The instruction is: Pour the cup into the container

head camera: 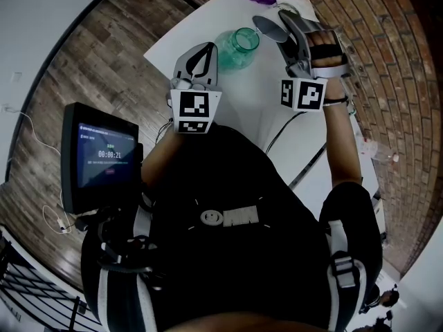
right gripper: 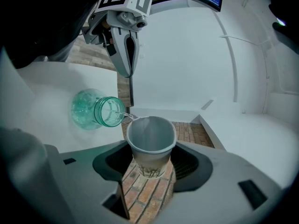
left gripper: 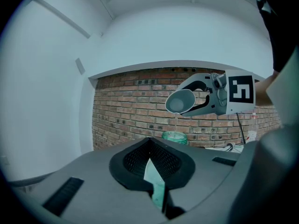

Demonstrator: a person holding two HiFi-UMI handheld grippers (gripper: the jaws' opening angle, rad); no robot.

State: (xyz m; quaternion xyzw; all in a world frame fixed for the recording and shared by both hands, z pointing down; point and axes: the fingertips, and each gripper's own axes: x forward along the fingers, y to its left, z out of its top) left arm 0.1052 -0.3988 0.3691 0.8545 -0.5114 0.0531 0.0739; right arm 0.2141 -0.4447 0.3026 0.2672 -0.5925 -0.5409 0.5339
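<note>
Mid-pour: my right claw pinches the tilted cup at frame centre, trickling into the green jar just left, left claw pressed together nearby; next I judge a steeper, steady tilt.

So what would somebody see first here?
First, the thin stream of water falling from the tilted paper cup, which the right hand-held gripper holds above the green glass jar on the white table. After that, the small glowing screen at the person's left side stands out.
</note>
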